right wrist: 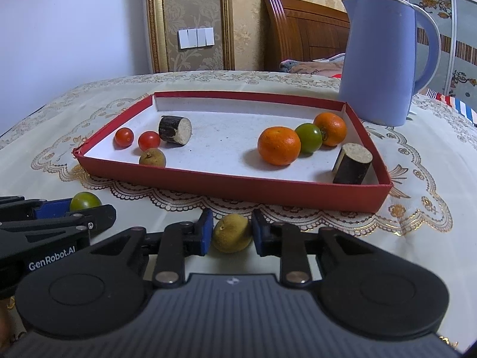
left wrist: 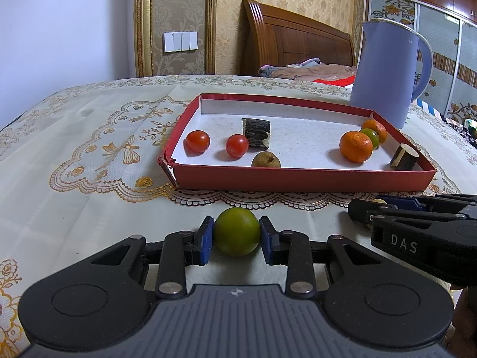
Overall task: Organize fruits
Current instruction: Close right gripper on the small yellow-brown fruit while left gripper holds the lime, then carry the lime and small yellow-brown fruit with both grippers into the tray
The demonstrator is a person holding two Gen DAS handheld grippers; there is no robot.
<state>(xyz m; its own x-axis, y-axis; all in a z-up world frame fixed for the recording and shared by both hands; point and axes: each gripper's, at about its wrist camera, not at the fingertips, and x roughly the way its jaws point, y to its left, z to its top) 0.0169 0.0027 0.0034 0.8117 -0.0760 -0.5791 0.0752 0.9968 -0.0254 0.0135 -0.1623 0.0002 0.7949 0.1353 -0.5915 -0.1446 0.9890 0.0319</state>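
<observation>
My left gripper [left wrist: 236,235] is shut on a green round fruit [left wrist: 237,231] low over the tablecloth, in front of the red tray [left wrist: 298,179]. My right gripper [right wrist: 232,232] is shut on a yellow-brown longan [right wrist: 232,232], also in front of the tray [right wrist: 238,186]. The tray holds two red cherry tomatoes [left wrist: 197,140] [left wrist: 237,145], a longan [left wrist: 266,160], two oranges [left wrist: 356,146] [left wrist: 376,129], a green fruit [left wrist: 370,137] and two dark sugarcane pieces [left wrist: 256,132] [left wrist: 404,157]. The right gripper shows at the right of the left wrist view [left wrist: 360,213]; the left gripper shows at the left of the right wrist view [right wrist: 89,208].
A blue kettle [left wrist: 387,71] stands behind the tray's right corner. A cream embroidered tablecloth [left wrist: 89,149] covers the table. A wooden headboard [left wrist: 292,38] and bed lie beyond the table.
</observation>
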